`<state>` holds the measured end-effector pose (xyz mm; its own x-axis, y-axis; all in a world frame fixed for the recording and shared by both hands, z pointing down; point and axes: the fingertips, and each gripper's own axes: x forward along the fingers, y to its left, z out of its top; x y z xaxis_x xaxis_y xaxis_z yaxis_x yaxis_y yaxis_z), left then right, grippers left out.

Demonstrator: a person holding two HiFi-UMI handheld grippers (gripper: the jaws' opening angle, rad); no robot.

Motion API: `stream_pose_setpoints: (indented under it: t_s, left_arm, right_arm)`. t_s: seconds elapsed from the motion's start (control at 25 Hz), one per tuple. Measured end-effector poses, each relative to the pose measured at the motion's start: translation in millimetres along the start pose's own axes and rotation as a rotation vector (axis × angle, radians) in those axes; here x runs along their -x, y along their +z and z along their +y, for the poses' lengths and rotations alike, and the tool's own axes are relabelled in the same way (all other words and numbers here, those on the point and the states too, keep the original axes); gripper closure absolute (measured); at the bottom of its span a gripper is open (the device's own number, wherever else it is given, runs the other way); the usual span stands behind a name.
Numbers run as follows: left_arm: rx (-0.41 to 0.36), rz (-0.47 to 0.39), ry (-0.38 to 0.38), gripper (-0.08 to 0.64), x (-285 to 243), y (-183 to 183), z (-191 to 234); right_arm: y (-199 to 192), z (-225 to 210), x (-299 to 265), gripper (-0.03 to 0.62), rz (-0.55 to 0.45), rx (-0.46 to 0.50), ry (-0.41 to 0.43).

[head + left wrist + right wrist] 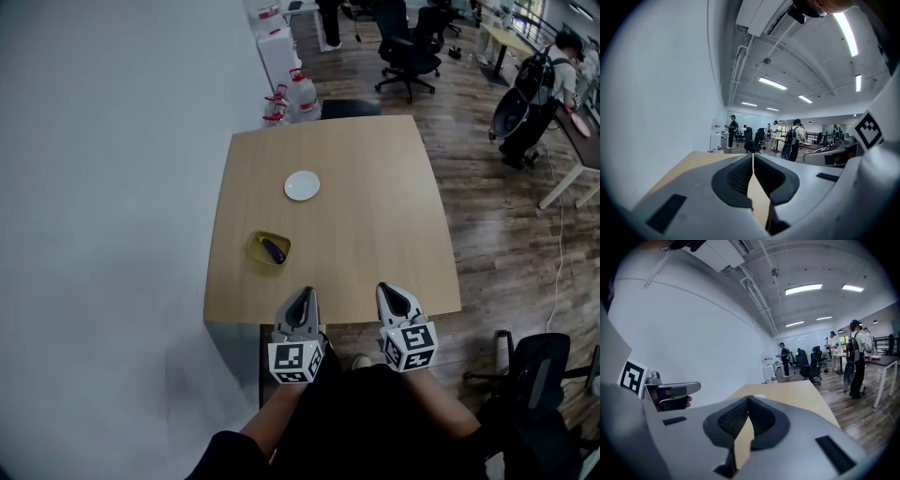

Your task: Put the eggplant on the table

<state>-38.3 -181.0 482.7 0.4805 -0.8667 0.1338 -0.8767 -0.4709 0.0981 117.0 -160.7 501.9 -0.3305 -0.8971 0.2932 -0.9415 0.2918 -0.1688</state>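
Eggplant (274,250), dark purple, lies in a yellow dish (254,245) on the table (375,216), toward its near left corner. The pale wood table stands with its left edge beside a white wall. The left gripper (307,292) and right gripper (386,287) hang side by side over the near edge, pointing toward the far edge, apart from the dish. Each gripper view shows its jaws pressed together, tip against tip, pinching no object. A white plate (302,186) sits beyond the dish, about midway across the table and nearer the far edge.
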Motion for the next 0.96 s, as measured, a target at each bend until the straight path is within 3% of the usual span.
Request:
stream_pose_setpoints:
  t_s: [0.4,0.96]
  left_arm:
    - [0.025,-0.010,-0.037,0.540,2,-8,-30]
    - [0.033,0.023,-0.005,0.540,17,-24,-22]
  right_arm:
    - [-6,-22,35,0.532,-0.030,-0.004,-0.043]
    - [-15,-22,40,0.532,-0.028,-0.010,-0.088]
